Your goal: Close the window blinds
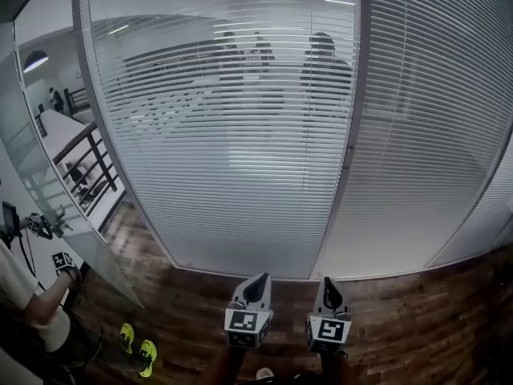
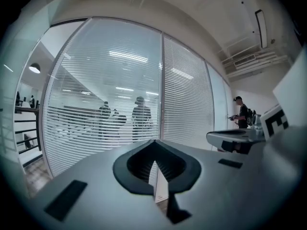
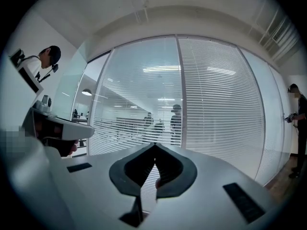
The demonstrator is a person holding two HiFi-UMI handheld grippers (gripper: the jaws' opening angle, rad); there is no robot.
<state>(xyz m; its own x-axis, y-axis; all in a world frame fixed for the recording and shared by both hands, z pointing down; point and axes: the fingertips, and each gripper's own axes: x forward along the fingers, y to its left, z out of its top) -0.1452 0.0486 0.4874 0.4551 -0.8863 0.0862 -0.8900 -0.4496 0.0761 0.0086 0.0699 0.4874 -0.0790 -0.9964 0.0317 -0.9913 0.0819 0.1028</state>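
A glass wall with white window blinds fills the head view. The left blind panel (image 1: 232,135) has its slats tilted open, and figures show dimly through it. The right blind panel (image 1: 433,135) has its slats shut and lets nothing through. A grey post (image 1: 354,119) separates the two. My left gripper (image 1: 258,280) and right gripper (image 1: 329,283) hover side by side low in front of the wall, well short of the blinds. Both are shut and hold nothing. The left gripper (image 2: 154,142) faces the see-through panel, and so does the right gripper (image 3: 154,145).
Dark wooden floor (image 1: 417,319) runs along the foot of the wall. At the lower left stands a person (image 1: 28,303) in yellow-green shoes (image 1: 138,347), beside an angled glass pane (image 1: 48,175). Another person (image 3: 300,114) stands at the far right.
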